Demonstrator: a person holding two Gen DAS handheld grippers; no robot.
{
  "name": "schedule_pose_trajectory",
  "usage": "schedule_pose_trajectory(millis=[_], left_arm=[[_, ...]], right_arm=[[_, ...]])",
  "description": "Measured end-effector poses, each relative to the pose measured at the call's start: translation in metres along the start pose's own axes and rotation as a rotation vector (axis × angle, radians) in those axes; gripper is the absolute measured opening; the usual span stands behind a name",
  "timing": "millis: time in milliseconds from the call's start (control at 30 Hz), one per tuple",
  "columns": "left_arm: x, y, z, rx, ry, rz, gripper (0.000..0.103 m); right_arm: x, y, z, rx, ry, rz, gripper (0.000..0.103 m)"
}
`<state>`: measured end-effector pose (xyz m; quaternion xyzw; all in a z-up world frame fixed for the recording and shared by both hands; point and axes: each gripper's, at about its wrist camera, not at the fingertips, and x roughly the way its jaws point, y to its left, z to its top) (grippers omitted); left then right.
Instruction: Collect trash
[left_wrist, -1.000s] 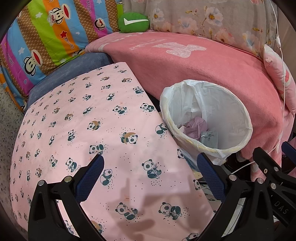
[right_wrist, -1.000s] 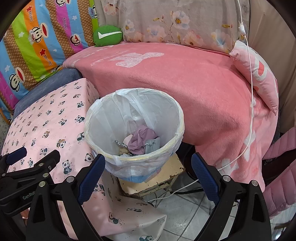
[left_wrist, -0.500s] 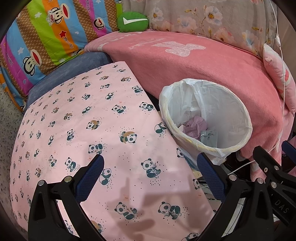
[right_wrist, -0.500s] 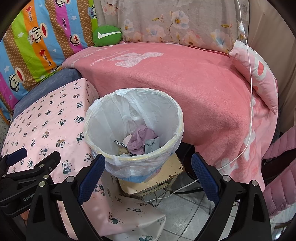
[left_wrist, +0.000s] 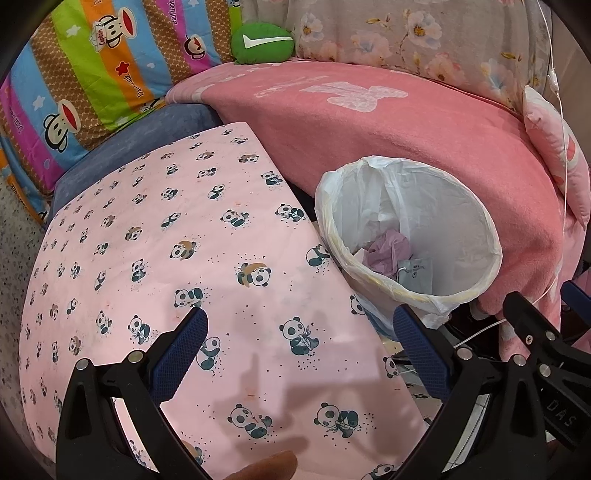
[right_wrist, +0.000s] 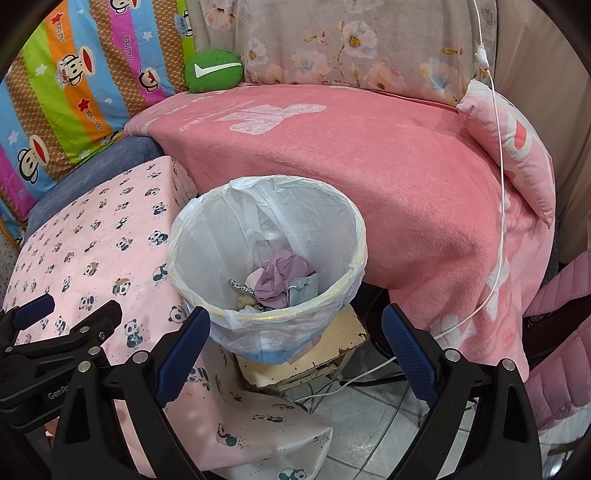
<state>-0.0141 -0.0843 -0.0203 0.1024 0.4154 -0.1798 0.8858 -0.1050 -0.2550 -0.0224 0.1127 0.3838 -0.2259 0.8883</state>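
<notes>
Change since earlier frames: almost nothing is seen to have moved; both tools and the trash bin are found in the same places as half a second ago.

Landmark: the trash bin (right_wrist: 267, 258), lined with a white plastic bag, is taken as reference; it is stood on a worn cream stool (right_wrist: 314, 360).

Trash: crumpled purple paper (right_wrist: 280, 278), a grey packet (right_wrist: 304, 290) and smaller scraps are seen lying at the bottom of the trash bin.

Left tool (left_wrist: 297, 347): its blue-padded fingers are held wide apart with nothing between them; it is held over the desk, beside the trash bin, whose rim is seen just beyond the right finger.

Right tool (right_wrist: 295, 341): its fingers are likewise spread apart and empty; the near wall of the trash bin is framed between them, and the trash lies beyond the tips, inside the bin, untouched.

Desk (left_wrist: 147, 240): covered with a pink panda-print cloth, it is set just beside the trash bin; nothing but the cloth is seen on it.

Behind the trash bin: a bed under a pink blanket (right_wrist: 369, 166) is seen, with a green cushion (right_wrist: 214, 70) at its far end.

White cable (right_wrist: 498, 221): it is draped over the blanket and runs down to the floor past the trash bin.
</notes>
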Motion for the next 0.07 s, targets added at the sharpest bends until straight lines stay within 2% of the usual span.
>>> schedule_pose_trajectory(millis=[67], left_arm=[[-0.0003,-0.0005,0.0001,0.005,0.002,-0.002,0.096]], right_arm=[[-0.0006,-0.0004,0.0001,0.002,0.000,0.001,0.092]])
